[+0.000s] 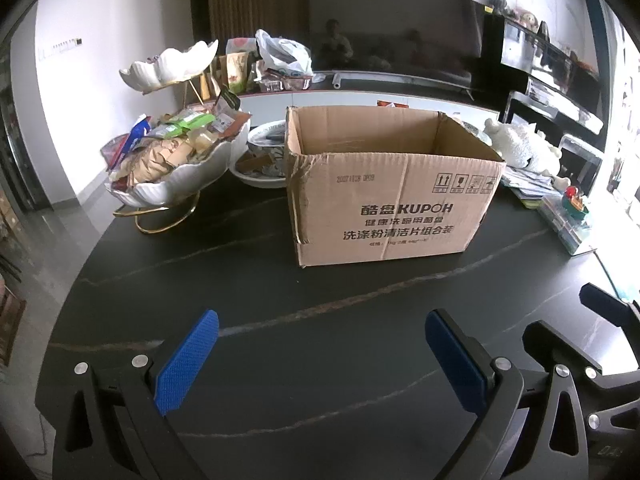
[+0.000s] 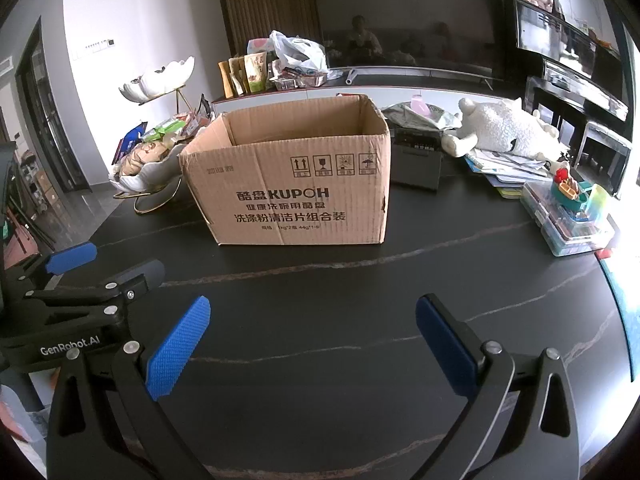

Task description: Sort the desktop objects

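Observation:
An open brown cardboard box [image 1: 394, 192] printed KUPOH stands on the dark table [image 1: 280, 288]; it also shows in the right wrist view [image 2: 296, 184]. My left gripper [image 1: 322, 354] is open and empty, low over the table in front of the box. My right gripper [image 2: 312, 340] is open and empty, also in front of the box. The left gripper also shows at the left of the right wrist view [image 2: 104, 268], and a part of the right gripper shows at the right edge of the left wrist view [image 1: 592, 320].
A two-tier white dish stand [image 1: 176, 168] full of snack packets stands left of the box. A patterned bowl [image 1: 262, 160] sits behind it. A white plush toy [image 2: 508, 128] lies on papers at the right. Clear plastic cases with a small toy [image 2: 572, 212] are near the right edge. A dark box [image 2: 416, 156] sits behind the carton.

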A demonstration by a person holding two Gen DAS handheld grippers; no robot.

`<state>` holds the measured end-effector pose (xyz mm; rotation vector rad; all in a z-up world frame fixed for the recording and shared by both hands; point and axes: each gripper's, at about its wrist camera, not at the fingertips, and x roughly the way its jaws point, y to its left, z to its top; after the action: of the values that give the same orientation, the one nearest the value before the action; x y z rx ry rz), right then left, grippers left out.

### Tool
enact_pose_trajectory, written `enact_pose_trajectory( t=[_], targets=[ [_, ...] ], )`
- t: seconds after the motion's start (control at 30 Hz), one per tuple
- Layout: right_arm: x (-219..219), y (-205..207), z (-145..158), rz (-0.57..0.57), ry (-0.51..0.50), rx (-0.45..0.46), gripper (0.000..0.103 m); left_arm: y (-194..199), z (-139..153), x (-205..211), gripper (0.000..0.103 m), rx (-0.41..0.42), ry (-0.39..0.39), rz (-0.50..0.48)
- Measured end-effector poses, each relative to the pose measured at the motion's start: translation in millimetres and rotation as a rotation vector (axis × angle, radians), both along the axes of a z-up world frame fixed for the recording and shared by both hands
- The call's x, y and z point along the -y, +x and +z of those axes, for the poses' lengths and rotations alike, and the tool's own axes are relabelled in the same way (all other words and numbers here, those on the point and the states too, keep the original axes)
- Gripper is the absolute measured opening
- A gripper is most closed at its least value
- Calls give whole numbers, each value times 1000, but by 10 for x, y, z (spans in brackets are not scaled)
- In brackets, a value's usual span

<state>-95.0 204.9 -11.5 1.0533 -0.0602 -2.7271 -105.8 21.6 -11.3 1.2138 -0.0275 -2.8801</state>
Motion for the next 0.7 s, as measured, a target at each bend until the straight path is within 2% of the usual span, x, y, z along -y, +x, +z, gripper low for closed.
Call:
enact_pose_trajectory(
  t=[0.7],
  targets=[
    [5,-4,26,3,1,-6,102,-23,-14,5,102,21,40,-22]
  ],
)
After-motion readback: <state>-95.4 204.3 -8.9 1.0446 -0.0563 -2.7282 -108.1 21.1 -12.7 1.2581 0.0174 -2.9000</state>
